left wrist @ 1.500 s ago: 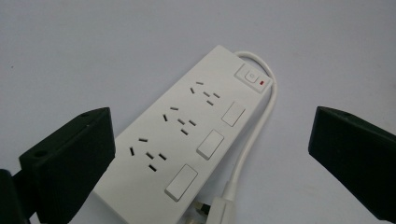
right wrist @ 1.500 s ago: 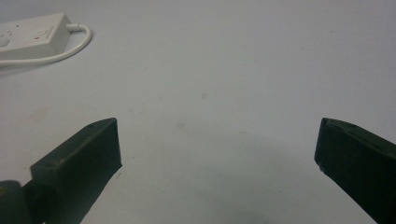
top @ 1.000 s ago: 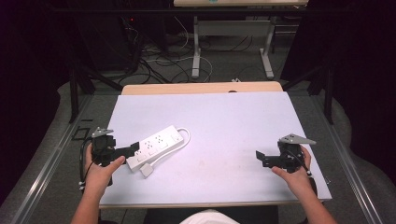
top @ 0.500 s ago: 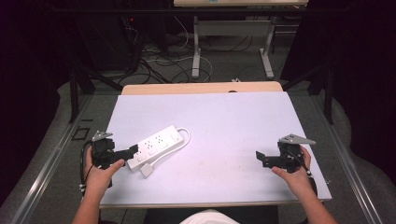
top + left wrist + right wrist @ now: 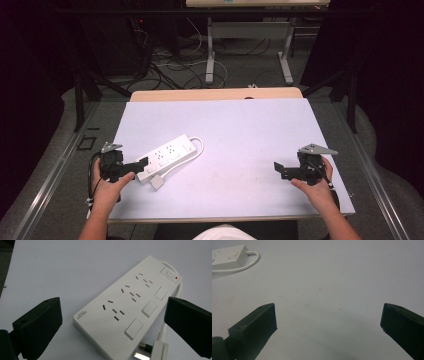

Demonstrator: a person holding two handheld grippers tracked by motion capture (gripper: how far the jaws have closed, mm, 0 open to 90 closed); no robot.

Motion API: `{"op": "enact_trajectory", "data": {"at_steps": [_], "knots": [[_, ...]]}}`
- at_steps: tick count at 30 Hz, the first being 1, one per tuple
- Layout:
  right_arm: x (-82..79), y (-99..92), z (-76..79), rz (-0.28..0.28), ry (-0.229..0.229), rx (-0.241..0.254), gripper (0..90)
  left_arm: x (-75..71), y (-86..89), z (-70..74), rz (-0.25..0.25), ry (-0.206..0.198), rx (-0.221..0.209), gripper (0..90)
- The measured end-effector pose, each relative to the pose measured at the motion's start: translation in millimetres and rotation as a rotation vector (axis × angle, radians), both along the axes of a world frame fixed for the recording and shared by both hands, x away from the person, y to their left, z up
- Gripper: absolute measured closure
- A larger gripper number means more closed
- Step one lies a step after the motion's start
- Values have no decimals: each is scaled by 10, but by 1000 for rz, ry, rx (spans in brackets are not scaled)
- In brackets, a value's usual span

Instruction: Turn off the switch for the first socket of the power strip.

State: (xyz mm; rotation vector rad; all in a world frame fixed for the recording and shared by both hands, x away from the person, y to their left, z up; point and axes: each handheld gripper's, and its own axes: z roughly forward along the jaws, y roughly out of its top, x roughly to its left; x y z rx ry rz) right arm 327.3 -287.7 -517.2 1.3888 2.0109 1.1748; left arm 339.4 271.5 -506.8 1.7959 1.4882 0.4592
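Note:
A white power strip (image 5: 167,154) lies at an angle on the left half of the white table (image 5: 240,130), its cable looped at the far end and its plug (image 5: 156,182) lying beside it. In the left gripper view the power strip (image 5: 130,305) shows three socket groups, several switches and a plug (image 5: 153,352) at the lower right. My left gripper (image 5: 141,164) is open, its jaws pointing at the strip's near end without touching it. My right gripper (image 5: 278,170) is open over bare table at the right, with the power strip (image 5: 229,256) far off.
A wooden table edge (image 5: 215,93) lies behind the white top. Beyond it the floor holds cables (image 5: 165,70) and a metal desk frame (image 5: 250,45). Metal rails (image 5: 50,175) run along both sides of the table.

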Motion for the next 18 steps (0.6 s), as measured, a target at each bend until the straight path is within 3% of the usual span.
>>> {"op": "enact_trajectory", "data": {"at_steps": [18], "knots": [[3,-2,-4,-5,5,6,0,8,-37,-23,-5,8,23,13]]}}
